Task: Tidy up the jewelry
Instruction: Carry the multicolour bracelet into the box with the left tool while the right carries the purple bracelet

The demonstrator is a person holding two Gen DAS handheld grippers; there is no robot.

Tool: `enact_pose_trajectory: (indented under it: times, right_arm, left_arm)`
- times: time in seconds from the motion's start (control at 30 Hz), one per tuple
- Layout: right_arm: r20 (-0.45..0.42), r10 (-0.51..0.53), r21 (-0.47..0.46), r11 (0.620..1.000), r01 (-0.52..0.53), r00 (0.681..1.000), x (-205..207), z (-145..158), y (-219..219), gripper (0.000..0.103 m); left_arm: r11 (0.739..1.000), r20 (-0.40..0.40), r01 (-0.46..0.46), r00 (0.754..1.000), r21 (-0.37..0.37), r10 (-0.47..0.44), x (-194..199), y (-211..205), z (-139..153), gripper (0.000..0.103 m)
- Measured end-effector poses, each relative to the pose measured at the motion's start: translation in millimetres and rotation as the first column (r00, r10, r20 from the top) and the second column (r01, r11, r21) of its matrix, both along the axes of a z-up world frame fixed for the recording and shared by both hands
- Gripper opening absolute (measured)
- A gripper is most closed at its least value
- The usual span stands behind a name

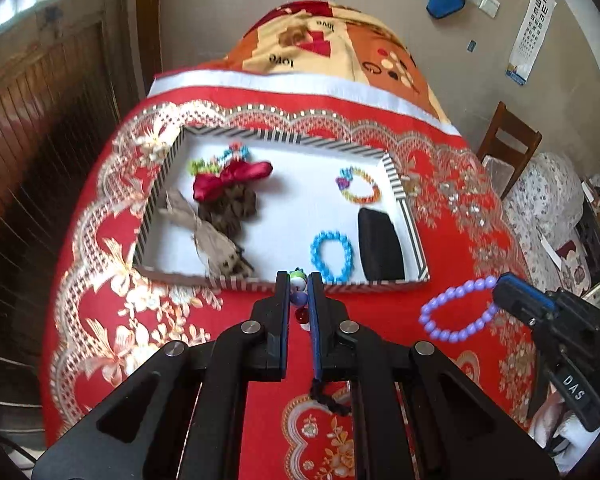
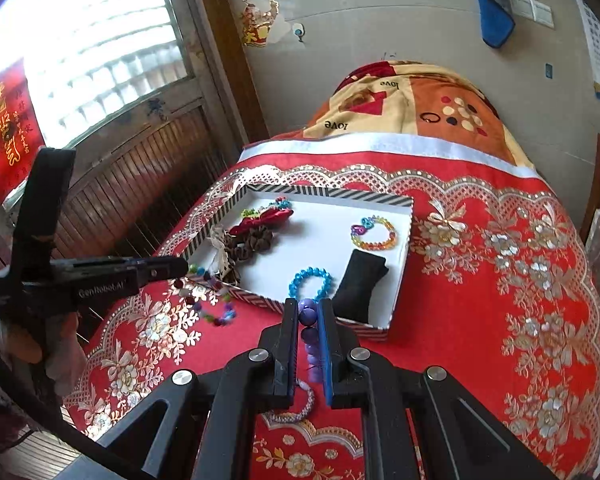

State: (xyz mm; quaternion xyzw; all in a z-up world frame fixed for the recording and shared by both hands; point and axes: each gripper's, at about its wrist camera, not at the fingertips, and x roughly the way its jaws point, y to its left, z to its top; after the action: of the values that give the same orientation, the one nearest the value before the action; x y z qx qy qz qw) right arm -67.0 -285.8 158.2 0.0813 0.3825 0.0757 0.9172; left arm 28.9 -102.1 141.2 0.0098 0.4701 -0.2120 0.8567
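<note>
My left gripper (image 1: 299, 280) is shut on a multicolour bead bracelet (image 1: 299, 298), held above the red tablecloth just in front of the striped-rim white tray (image 1: 284, 138). In the right wrist view that bracelet (image 2: 214, 304) dangles from the left gripper (image 2: 182, 267). My right gripper (image 2: 308, 308) is shut on a purple bead bracelet (image 2: 308, 318), whose loop (image 1: 456, 314) hangs to the left of the right gripper (image 1: 498, 286). The tray (image 2: 328, 192) holds a blue bracelet (image 1: 332, 256), a rainbow bracelet (image 1: 360, 186), a black cushion (image 1: 380, 244), a red bow (image 1: 228, 178) and a brown scrunchie (image 1: 232, 208).
A beige bow (image 1: 208, 236) lies at the tray's left side. A pale braided bracelet (image 2: 300, 408) rests on the red tablecloth (image 2: 480, 280) under my right gripper. A patterned blanket (image 1: 320, 44) lies behind the table, and a wooden chair (image 1: 508, 140) stands at the right.
</note>
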Motion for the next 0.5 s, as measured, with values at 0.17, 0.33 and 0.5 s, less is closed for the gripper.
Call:
enact_pose_trajectory:
  times: [0.17,0.33,0.5]
  right_arm:
    - [-0.007,0.012,-0.015,1.000,-0.012,1.000,12.7,-0.1,1.1,0.009]
    - [-0.022,0.015,-0.022,1.000,-0.015,1.000,28.6,-4.3,-0.5,0.009]
    - [-0.039,0.020,-0.027,0.999,-0.021,0.999,45.4,-10.3,-1.8,0.009]
  left_arm:
    - [1.000,0.027,0.004,1.000,0.018,-0.004,10.9,-7.2,5.9,0.007]
    - [0.999,0.041,0.013,0.999,0.043,-0.014,23.8,-15.3,5.8,0.007]
    - [0.998,0.035,0.022,0.999,0.062,-0.025,38.8,-22.5,-0.2,0.007]
